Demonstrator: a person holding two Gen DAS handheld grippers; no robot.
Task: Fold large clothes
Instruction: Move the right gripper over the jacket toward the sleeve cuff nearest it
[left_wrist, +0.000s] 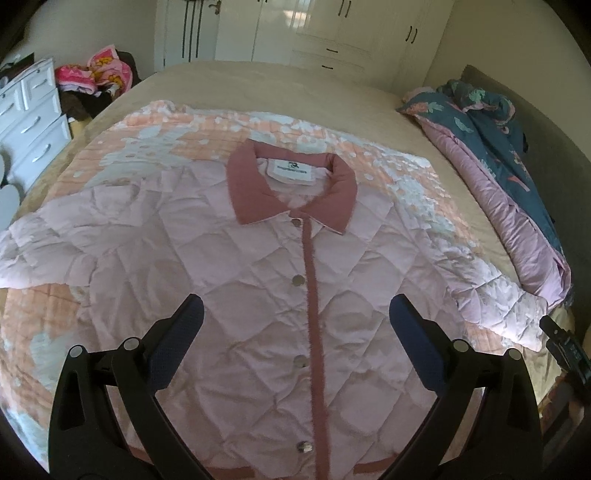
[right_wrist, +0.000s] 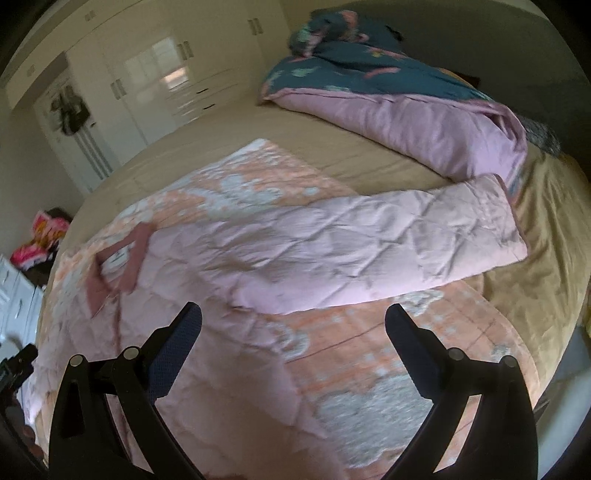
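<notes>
Open bed sheet (left_wrist: 258, 79) beyond the jacket (left_wrist: 258, 295) collar, far side. Bunched duvet (right_wrist: 406, 122) blocking the right, touching the sleeve (right_wrist: 369, 243) end. Drawers (left_wrist: 29, 125) and clothes pile (left_wrist: 96, 74) crowding the far left.

A jacket (left_wrist: 258, 288) lies spread flat on a blanket (left_wrist: 155, 129) on the bed (left_wrist: 280, 85), collar toward the far wardrobe (left_wrist: 317, 33). A bunched quilt (left_wrist: 509, 177) lies along the bed's right side, beside one sleeve (right_wrist: 388, 243). A dresser (left_wrist: 29, 122) stands left of the bed.
</notes>
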